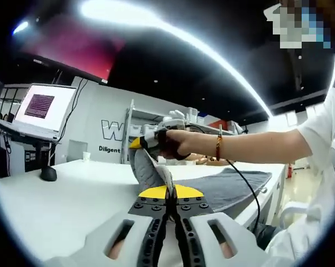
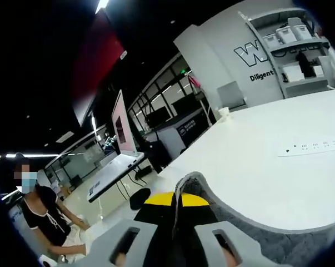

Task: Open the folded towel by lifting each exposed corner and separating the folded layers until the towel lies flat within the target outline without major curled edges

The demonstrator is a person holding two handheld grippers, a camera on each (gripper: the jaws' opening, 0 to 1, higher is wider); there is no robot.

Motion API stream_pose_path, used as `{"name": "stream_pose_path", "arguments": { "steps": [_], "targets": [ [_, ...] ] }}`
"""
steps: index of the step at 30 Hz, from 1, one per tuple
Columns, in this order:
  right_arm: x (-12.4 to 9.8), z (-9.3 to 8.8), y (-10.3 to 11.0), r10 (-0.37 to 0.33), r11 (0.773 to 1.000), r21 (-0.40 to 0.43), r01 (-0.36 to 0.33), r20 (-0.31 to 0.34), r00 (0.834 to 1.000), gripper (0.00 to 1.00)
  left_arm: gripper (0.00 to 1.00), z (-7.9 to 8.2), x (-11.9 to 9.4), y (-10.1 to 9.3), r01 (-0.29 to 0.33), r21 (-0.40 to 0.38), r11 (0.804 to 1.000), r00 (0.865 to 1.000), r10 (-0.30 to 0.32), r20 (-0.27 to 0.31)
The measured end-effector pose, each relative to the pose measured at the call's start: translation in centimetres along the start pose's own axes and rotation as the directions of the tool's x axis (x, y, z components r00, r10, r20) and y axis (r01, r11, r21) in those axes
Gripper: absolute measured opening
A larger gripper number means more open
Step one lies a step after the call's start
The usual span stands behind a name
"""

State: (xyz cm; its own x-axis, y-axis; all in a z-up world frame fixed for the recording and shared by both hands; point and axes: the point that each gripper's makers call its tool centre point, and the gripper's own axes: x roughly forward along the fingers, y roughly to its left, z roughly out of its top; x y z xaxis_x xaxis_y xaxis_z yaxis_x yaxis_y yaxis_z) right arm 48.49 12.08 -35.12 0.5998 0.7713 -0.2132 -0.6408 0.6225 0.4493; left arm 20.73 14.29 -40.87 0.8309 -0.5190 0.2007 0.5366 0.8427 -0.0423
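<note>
A grey towel (image 1: pixel 228 186) lies on the white table (image 1: pixel 61 194), and one edge of it rises in a taut strip (image 1: pixel 150 169). My left gripper (image 1: pixel 170 196) is shut on the near end of that strip, yellow tips together. My right gripper (image 1: pixel 145 142), held by a gloved hand, grips the strip's upper end above the table. In the right gripper view, the right gripper (image 2: pixel 177 203) is shut on a curled towel edge (image 2: pixel 195 186). The rest of the cloth (image 2: pixel 278 245) trails to the lower right over the table (image 2: pixel 267 167).
A monitor on a stand (image 1: pixel 42 108) sits at the table's far left, with a dark object (image 1: pixel 48 173) and a cup (image 1: pixel 86 157) near it. A white power strip (image 2: pixel 317 146) lies on the table. A seated person (image 2: pixel 45 217) is beyond the table edge. Shelves (image 1: pixel 156 119) stand behind.
</note>
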Motion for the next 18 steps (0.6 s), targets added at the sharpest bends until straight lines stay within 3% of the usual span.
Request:
{"name": "stream_pose_path", "arguments": {
  "steps": [4,9,18],
  "targets": [
    [0.6,-0.3,0.1,0.005,1.0,0.006,-0.005,-0.005,1.0,0.0,0.0,-0.4,-0.1,0.0,0.004,0.006,1.0,1.0,-0.004,-0.018],
    [1.6,-2.0,0.2,0.008,1.0,-0.011,-0.008,-0.023,1.0,0.0,0.01,-1.1,-0.5,0.3,-0.005,0.015,1.0,0.999,0.005,-0.045],
    [2.5,-2.9,0.6,0.009,1.0,-0.029,-0.009,-0.029,1.0,0.0,0.01,-1.9,-0.9,0.9,-0.021,0.003,1.0,0.997,0.022,-0.068]
  ]
}}
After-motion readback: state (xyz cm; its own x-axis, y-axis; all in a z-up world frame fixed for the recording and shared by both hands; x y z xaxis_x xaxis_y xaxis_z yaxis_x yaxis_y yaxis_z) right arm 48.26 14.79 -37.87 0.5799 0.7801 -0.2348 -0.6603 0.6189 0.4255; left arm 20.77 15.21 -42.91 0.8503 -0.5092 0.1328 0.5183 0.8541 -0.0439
